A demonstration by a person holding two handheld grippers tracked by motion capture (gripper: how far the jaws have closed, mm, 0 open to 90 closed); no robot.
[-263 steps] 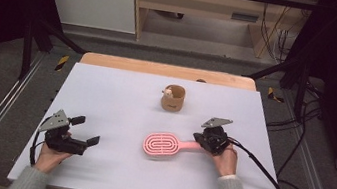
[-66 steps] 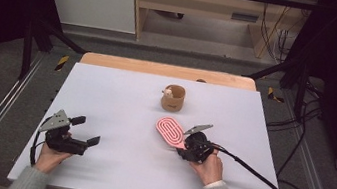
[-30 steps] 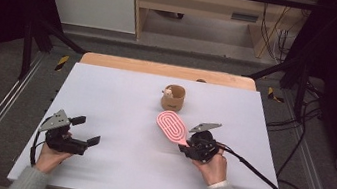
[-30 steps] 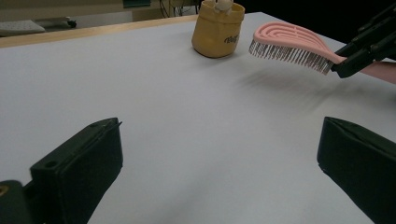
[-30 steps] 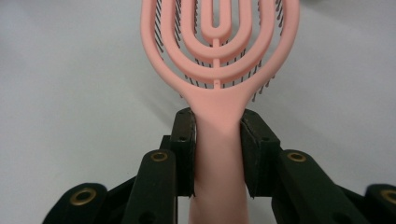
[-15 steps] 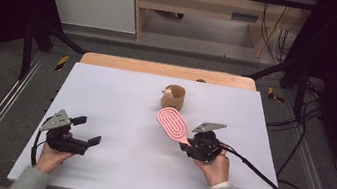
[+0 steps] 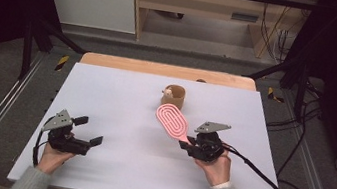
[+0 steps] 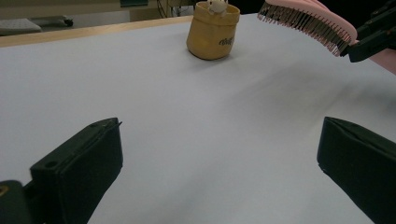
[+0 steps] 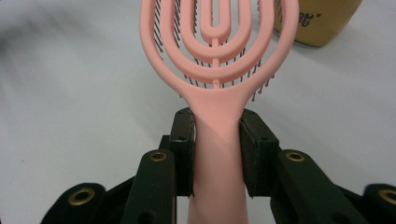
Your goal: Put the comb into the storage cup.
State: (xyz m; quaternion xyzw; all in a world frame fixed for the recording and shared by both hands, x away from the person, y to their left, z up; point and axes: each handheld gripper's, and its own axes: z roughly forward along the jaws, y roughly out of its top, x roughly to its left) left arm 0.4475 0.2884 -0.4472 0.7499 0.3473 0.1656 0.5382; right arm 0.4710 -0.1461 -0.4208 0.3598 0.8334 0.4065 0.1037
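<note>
Pink hairbrush handle clamped between right gripper jaws, near tan cup; left gripper jaws wide apart.

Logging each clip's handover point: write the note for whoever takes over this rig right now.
Right gripper: jaws shut on the handle of the pink hairbrush, which is lifted off the table, bristles down, head pointing toward the tan cup.
Left gripper: jaws open, holding nothing, low near the table's front left.
Tan cup: upright at the table's far middle, a small figure on its rim.
Done: brush picked up.
Left: probably carry it on to the cup; it has not arrived.
</note>
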